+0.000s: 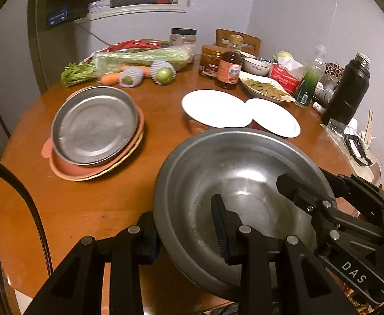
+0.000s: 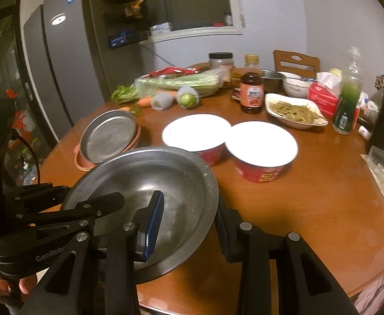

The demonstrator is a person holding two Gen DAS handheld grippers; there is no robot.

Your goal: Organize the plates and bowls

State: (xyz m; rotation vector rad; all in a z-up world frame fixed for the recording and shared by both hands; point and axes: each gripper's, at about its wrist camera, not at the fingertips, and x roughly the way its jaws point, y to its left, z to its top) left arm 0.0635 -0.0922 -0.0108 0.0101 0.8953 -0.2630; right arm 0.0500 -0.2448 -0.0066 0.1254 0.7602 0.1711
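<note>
Both grippers clamped on same steel bowl (image 1: 234, 197), two-handed carry: left gripper (image 1: 185, 232) pinches near rim w/ one finger inside, one outside; right gripper (image 2: 189, 220) does same on opposite rim, blue pad inside the bowl. Prob bc bowl is wide + shallow, a one-sided pinch would let it tip. Bowl looks lifted off the wooden table (image 1: 92, 210), tilted a bit, hanging over near edge area. Room: bare wood to the left of bowl and in front, so a clear lane toward the plate stack (image 1: 95, 131) — steel plate on top of pink ones, sitting left-centre, well apart from bowl. Judgement: that stack or the spot beside it is likely drop point. Watch the two red bowls (image 2: 228, 141) w/ white insides just beyond bowl's far rim, tight there. Further back: sauce bottle (image 1: 228, 68), dish of greens (image 1: 265, 88), veg, black flask (image 1: 346, 89) at right edge. Back half is crowded, no room.
</note>
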